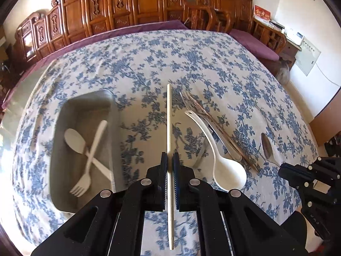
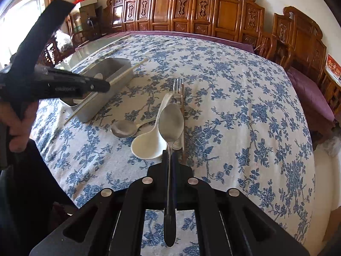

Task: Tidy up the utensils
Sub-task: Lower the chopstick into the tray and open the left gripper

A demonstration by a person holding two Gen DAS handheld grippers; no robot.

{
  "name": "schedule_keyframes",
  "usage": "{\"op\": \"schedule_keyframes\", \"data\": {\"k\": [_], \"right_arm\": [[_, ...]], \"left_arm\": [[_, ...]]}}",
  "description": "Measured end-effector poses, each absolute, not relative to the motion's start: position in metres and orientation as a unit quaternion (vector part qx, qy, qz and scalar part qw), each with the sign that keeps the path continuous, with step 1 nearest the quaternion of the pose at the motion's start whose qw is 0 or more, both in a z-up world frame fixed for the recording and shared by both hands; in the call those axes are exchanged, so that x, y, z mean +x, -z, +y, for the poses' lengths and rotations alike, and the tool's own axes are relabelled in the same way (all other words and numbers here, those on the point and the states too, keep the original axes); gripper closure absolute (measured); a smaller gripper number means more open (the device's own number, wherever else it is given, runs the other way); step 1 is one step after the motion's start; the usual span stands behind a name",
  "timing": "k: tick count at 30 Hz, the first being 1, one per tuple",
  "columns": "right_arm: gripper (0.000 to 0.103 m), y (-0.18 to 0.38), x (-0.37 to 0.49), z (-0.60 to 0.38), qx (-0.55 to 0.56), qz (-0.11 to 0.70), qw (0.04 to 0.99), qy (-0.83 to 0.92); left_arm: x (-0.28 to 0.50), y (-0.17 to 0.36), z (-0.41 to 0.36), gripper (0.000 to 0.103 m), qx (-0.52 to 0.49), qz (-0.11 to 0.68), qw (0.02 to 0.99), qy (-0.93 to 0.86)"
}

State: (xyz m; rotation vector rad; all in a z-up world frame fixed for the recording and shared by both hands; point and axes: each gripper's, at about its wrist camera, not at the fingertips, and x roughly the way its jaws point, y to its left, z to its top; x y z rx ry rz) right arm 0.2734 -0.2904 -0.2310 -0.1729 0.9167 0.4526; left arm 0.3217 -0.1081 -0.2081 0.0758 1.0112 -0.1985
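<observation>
A cream chopstick (image 1: pixel 169 128) is clamped mid-length in the closed jaws of the left gripper (image 1: pixel 169 170) beside the metal tray (image 1: pixel 64 115), presumably for depositing there, while a steel spoon (image 2: pixel 171 123) is pinched by its handle in the right gripper (image 2: pixel 169 160) above the loose utensils on the bench (image 2: pixel 234 106).

White fork (image 1: pixel 85 170) and spoon (image 1: pixel 74 140) crossed in steel tray (image 1: pixel 85 104), seemingly blurred

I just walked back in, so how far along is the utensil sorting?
Partly done. A white spoon and white fork lie crossed in the metal tray. The left gripper holds a chopstick; the right gripper holds a metal spoon. Left on the tablecloth: white ladle, metal forks, another spoon.
</observation>
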Motion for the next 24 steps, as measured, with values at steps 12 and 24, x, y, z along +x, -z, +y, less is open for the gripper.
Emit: {"op": "schedule_keyframes", "data": {"k": [12,24], "right_arm": [[0.099,0.224,0.266,-0.27,-0.092,0.431,0.868,-0.228],[0.099,0.23,0.264,-0.25,-0.104,0.434,0.862,-0.241]], "left_arm": [[0.317,0.186,-0.06,0.099,0.02,0.456,0.885,0.091],[0.351,0.211,-0.003,0.099,0.024,0.481,0.874,0.063]]}}
